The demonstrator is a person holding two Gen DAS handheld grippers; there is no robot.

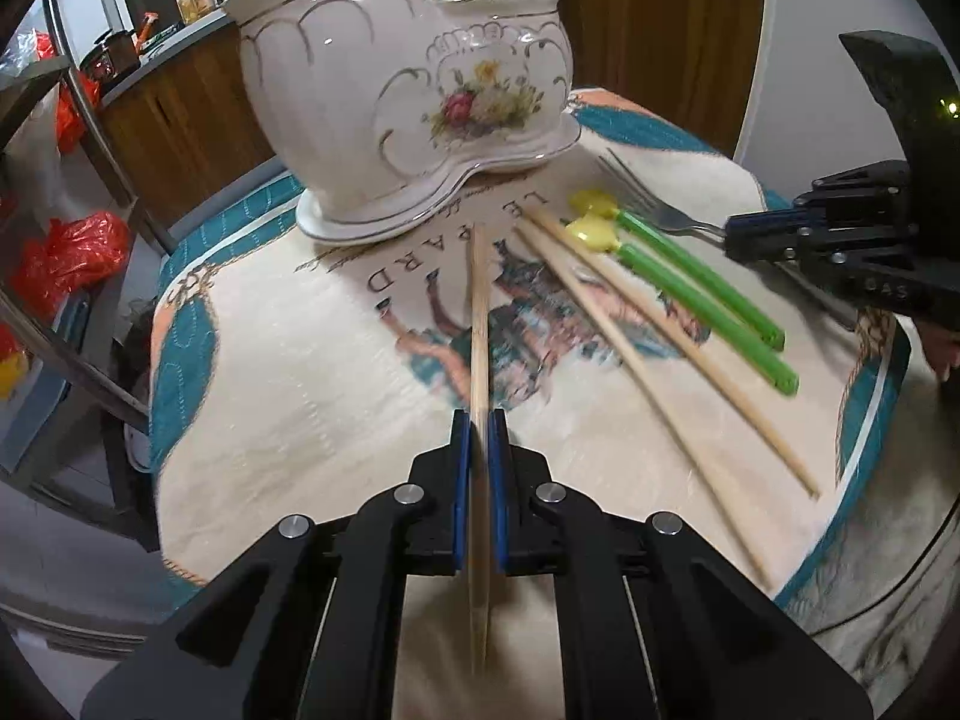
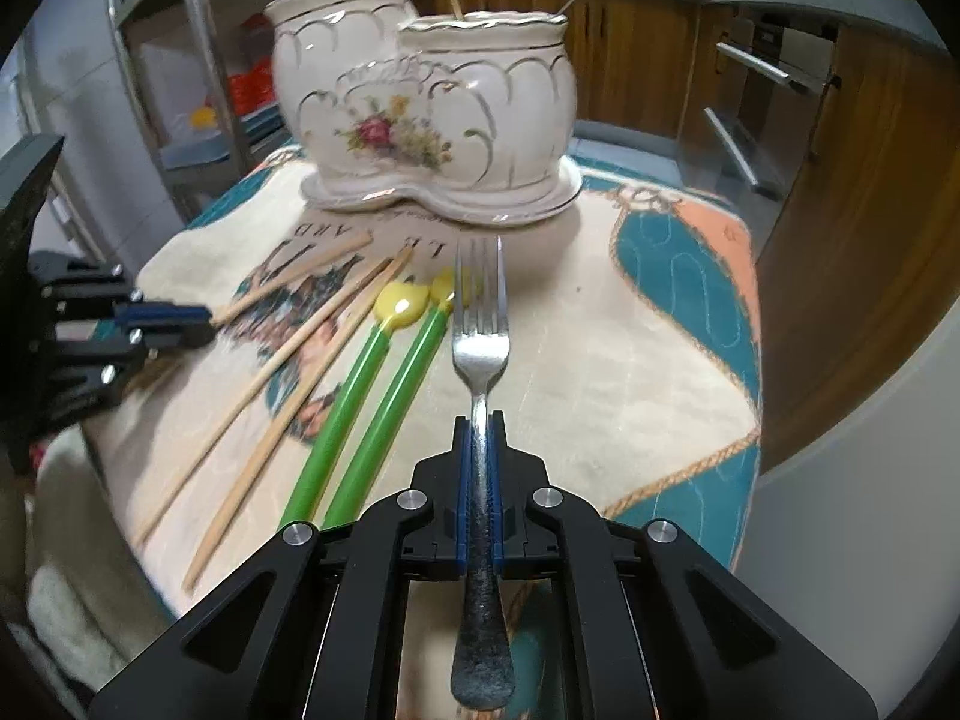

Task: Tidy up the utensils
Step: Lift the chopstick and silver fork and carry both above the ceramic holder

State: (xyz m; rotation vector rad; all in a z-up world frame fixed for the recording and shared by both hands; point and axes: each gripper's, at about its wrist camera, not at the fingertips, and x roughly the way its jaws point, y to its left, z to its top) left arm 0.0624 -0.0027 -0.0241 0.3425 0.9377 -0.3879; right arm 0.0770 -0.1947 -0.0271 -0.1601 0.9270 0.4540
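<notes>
My left gripper (image 1: 479, 420) is shut on a wooden chopstick (image 1: 478, 312) that points toward the white floral ceramic holder (image 1: 414, 102). My right gripper (image 2: 479, 420) is shut on the handle of a metal fork (image 2: 480, 336), tines toward the ceramic holder (image 2: 432, 114). On the cloth between them lie two more wooden chopsticks (image 1: 636, 348) and two green sticks with yellow ends (image 1: 696, 294). From the right wrist view, the wooden chopsticks (image 2: 282, 384) and green sticks (image 2: 360, 414) lie left of the fork. The left gripper (image 2: 204, 318) shows there at the left edge, the right gripper (image 1: 735, 234) in the left wrist view at the right.
A printed cloth (image 1: 288, 396) covers the small round table; its edges fall away on all sides. Wooden cabinets (image 2: 840, 192) stand to the right, a metal rack (image 1: 72, 192) with red bags (image 1: 72, 252) to the left. Some utensils stand in the holder.
</notes>
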